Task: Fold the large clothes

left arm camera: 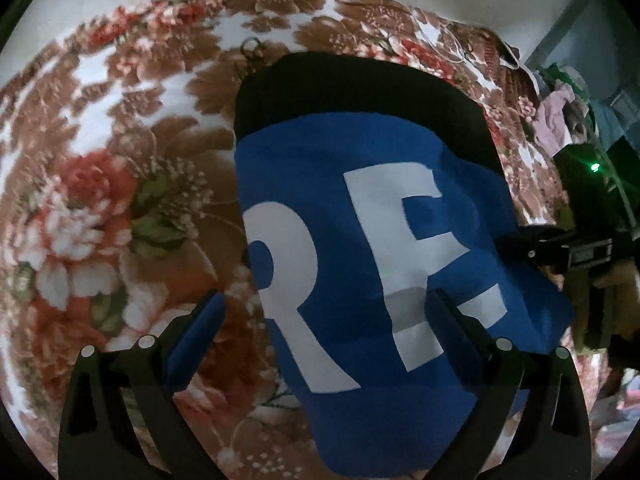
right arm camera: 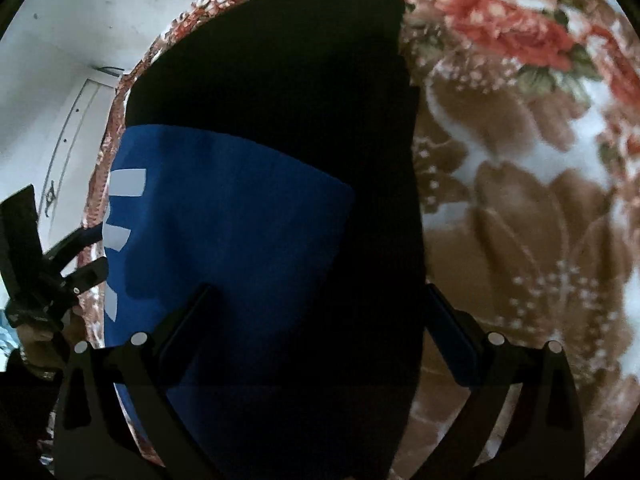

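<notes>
A folded garment lies on a floral blanket (left arm camera: 100, 208). Its blue panel (left arm camera: 360, 184) carries large white letters, and a black part (left arm camera: 352, 88) shows at the far end. My left gripper (left arm camera: 324, 298) is open and hovers over the near blue end, one finger on each side of the letters. In the right wrist view the garment is mostly black (right arm camera: 300, 120) with the blue panel (right arm camera: 224, 216) to the left. My right gripper (right arm camera: 318, 290) is open above it. Each gripper shows in the other's view: the right gripper (left arm camera: 516, 246) by the blue edge, the left gripper (right arm camera: 88, 256) at the far side.
The blanket (right arm camera: 520, 200) spreads wide around the garment. A white cable (left arm camera: 452, 48) and a small ring-shaped item (left arm camera: 252, 46) lie on it beyond the garment. A pile of clothes (left arm camera: 560, 120) and a green light (left arm camera: 595, 167) sit off the right edge. A pale wall (right arm camera: 60, 60) is behind.
</notes>
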The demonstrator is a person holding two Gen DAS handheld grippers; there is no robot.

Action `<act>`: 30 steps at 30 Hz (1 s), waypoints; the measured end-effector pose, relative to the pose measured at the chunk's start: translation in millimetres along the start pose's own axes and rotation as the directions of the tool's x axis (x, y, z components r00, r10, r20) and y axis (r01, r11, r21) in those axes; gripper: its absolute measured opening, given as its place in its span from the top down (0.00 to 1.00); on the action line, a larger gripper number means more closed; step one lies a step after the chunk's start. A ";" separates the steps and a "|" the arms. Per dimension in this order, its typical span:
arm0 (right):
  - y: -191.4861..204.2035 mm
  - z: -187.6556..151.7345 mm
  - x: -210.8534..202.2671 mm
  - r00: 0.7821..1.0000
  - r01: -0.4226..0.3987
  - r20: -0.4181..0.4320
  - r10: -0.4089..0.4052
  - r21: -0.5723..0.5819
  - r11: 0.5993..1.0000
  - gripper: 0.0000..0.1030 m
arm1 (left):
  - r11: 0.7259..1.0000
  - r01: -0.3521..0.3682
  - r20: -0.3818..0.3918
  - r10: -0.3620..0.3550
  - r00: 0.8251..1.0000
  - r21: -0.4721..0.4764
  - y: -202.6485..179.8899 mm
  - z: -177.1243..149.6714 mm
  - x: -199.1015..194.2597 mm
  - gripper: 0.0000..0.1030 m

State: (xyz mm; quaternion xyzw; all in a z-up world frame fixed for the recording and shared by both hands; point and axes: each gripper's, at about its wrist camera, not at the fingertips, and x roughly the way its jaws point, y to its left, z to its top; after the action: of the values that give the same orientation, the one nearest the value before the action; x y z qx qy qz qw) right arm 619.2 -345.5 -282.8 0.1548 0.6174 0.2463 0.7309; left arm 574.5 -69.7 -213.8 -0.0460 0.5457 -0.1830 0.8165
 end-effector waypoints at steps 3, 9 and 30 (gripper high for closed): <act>-8.9 1.0 10.2 0.997 -0.067 -0.021 0.068 0.046 0.997 0.04 | 0.991 0.100 -0.046 -0.104 0.994 -0.085 18.4 -0.4 20.7 0.04; -4.5 5.5 25.3 0.991 -0.126 -0.040 0.127 0.031 0.992 0.03 | 0.965 0.231 -0.063 -0.239 0.969 -0.121 20.6 2.9 39.3 0.04; 0.5 17.9 25.3 0.980 -0.189 -0.063 0.188 -0.005 0.982 0.45 | 0.885 0.407 -0.127 -0.441 0.889 -0.226 6.7 -8.1 87.6 0.17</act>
State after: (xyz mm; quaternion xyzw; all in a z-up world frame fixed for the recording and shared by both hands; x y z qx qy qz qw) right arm 639.6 -329.7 -300.0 0.2010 0.6209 0.3226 0.6856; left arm 598.4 -93.1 -295.5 -0.2272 0.6068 -0.3071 0.6970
